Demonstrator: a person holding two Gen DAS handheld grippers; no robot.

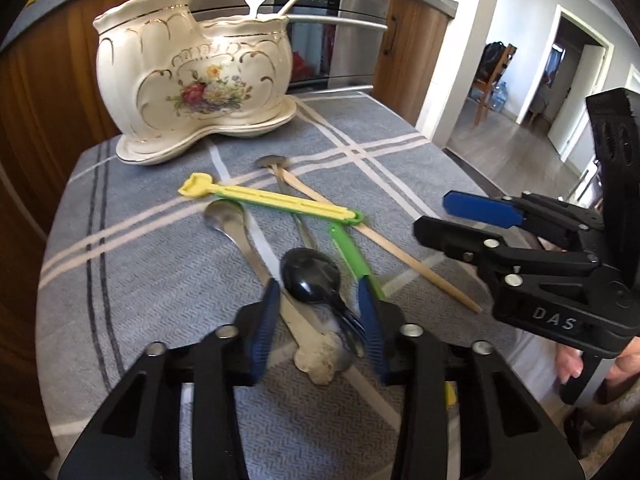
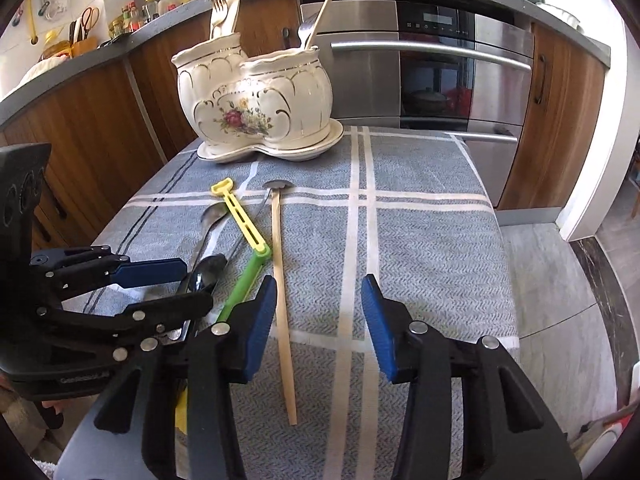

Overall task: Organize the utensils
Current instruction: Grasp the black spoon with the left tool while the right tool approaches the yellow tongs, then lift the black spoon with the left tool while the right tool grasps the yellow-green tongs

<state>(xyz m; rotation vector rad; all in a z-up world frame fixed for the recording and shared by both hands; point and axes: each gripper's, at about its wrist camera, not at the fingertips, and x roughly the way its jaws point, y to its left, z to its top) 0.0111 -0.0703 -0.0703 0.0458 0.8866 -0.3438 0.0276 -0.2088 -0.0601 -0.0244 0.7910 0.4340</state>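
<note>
Now the left tool (image 1: 320, 320) straddles the black spoon (image 1: 310, 276) on the counter's cloth (image 1: 160, 280), jaws unclosed; pinch its neck squarely. Right tool (image 2: 318, 320) hangs spread, empty.

So the backdrop here is a kitchen: a stainless oven (image 2: 432, 80) sits upper centre-right in the right wrist view, with wooden cabinets (image 2: 560, 120) on both sides under a grey countertop (image 2: 100, 52). Upper left there's bottles (image 2: 148, 8) and scissors (image 2: 90, 16) on that counter. Everything sits on a grey plaid tablecloth (image 2: 432, 240). In the left wrist view, a doorway (image 1: 576, 64) at right shows a chair (image 1: 492, 76) and a water jug (image 1: 500, 96).
</note>
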